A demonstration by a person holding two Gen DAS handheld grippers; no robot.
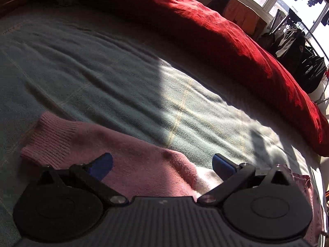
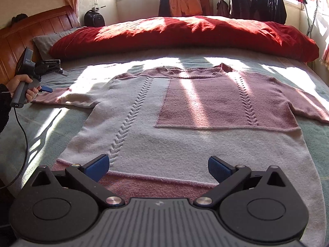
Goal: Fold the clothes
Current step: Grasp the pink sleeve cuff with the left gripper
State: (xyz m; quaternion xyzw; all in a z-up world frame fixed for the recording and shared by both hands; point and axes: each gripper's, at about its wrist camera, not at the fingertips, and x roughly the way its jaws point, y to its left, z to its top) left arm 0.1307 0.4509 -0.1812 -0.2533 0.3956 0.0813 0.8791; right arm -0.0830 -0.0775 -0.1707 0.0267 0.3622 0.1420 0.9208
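Note:
A pink and cream knit sweater (image 2: 185, 111) lies flat and face up on the bed, neck toward the far side, both sleeves spread out. Its left sleeve (image 1: 107, 146) with a ribbed pink cuff runs under my left gripper (image 1: 162, 164), which is open just above the sleeve with nothing between its blue pads. From the right wrist view that left gripper (image 2: 46, 88) shows at the sleeve's end, held by a hand. My right gripper (image 2: 158, 167) is open over the sweater's bottom hem (image 2: 156, 178), holding nothing.
The bed has a pale green blanket (image 1: 102, 78). A long red duvet roll (image 2: 181, 35) lies along its far side, with a wooden headboard (image 2: 30, 28) at left. Dark jackets hang on a drying rack (image 2: 257, 2) by the window, next to a black backpack (image 2: 94, 18).

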